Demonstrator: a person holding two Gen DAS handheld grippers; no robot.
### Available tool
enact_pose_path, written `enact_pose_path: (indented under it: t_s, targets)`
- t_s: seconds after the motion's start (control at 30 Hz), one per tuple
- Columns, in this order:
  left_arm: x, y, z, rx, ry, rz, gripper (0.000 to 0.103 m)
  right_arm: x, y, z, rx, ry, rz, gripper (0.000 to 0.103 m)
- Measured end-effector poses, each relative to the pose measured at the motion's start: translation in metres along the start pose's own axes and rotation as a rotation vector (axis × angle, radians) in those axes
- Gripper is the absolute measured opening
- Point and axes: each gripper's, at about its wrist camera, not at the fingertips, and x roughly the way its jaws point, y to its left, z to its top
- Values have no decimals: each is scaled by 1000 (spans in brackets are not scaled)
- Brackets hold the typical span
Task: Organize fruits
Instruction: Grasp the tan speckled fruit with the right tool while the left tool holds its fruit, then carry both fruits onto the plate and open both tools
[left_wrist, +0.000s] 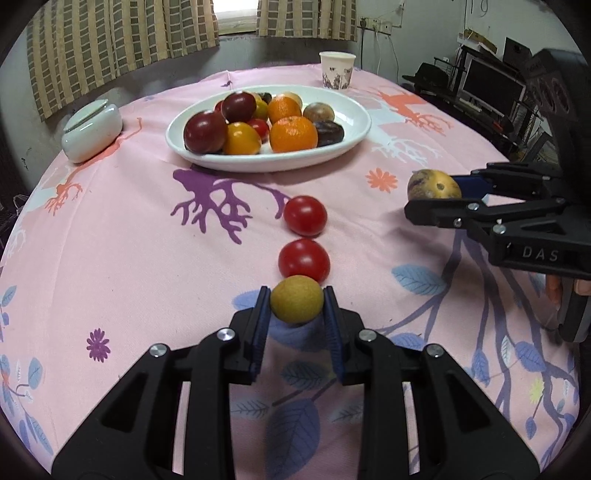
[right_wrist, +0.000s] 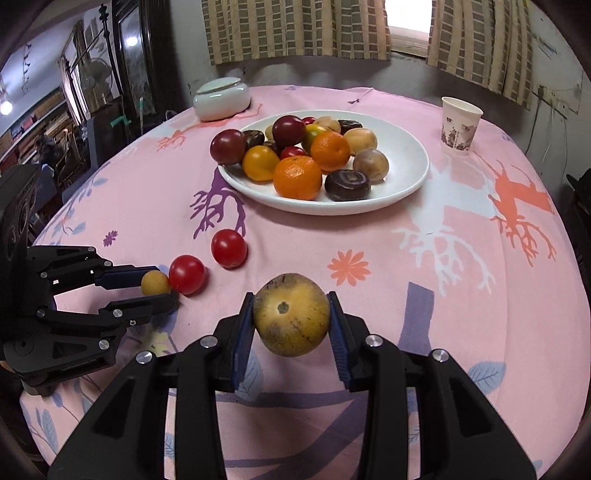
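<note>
Between the blue pads of the right gripper (right_wrist: 291, 314) sits a mottled yellow-brown fruit (right_wrist: 291, 314), clamped at its widest girth with its stem scar facing the camera and, by the shadow below it, lifted clear of the pink floral tablecloth (right_wrist: 461, 295). Straight ahead of those fingers, beyond a bare stretch of cloth, lies the white plate (right_wrist: 406, 162), already heaped with oranges, dark plums and brown-skinned fruit; its open patch is on the right side, ahead and slightly right of the held fruit. That forward line looks like the relation the next move turns on: a carry outward along the gripper's own axis, with nothing standing in the path.

Off to the right gripper's left, the left gripper (left_wrist: 297, 299) is closed on a small round yellow-green fruit (left_wrist: 296, 299), which seems to rest low on or just above the cloth. Directly beyond its fingertips two red tomatoes (left_wrist: 304, 216) (left_wrist: 303, 260) lie in a row pointing toward the plate (left_wrist: 354, 110), the nearer one touching or almost touching the held fruit. For this hand the plate lies ahead past both tomatoes.

Judged from the layout, the right hand has the clearer run; the left must lift over or skirt the tomatoes. A paper cup (right_wrist: 460, 127) and a lidded ceramic jar (right_wrist: 221, 98) stand well apart beyond the plate.
</note>
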Motion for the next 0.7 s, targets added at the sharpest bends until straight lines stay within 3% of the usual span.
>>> enact_pose_path:
  t_s: [0.43, 0.57, 0.7]
  targets:
    - [-22, 2, 34, -18, -56, 13, 29, -24, -5, 6, 46, -91, 40, 38]
    - [-26, 6, 59, -21, -91, 14, 29, -37, -15, 15, 106, -135, 64, 38]
    - [-17, 11, 90, -38, -118, 18, 29, -32, -24, 32, 144, -126, 27, 38]
